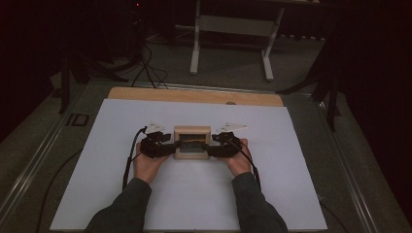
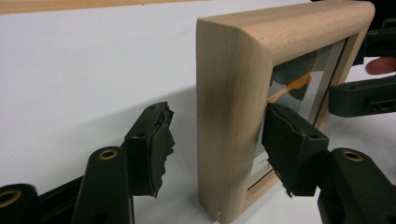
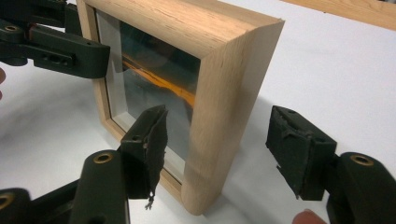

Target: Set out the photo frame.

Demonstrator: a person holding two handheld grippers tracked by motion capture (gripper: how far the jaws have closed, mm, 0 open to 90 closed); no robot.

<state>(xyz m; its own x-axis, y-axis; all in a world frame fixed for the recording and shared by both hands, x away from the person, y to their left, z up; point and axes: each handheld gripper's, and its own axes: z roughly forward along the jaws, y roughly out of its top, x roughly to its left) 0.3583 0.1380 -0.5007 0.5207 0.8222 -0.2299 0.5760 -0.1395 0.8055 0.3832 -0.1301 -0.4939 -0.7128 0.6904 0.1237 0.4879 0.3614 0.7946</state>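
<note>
Dim room, grey carpet floor (image 1: 233, 68), white table frame (image 1: 232, 24) behind

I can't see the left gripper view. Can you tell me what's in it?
A light wooden picture frame stands upright on a white table, its near side bar between the left gripper and its two open black jaws, with a gap at each pad. Behind the frame's glass front, the right gripper reaches in from the far side.

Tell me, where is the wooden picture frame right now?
In the high view, the wooden picture frame stands upright mid-table on the white sheet, between the left gripper and right gripper.
</note>
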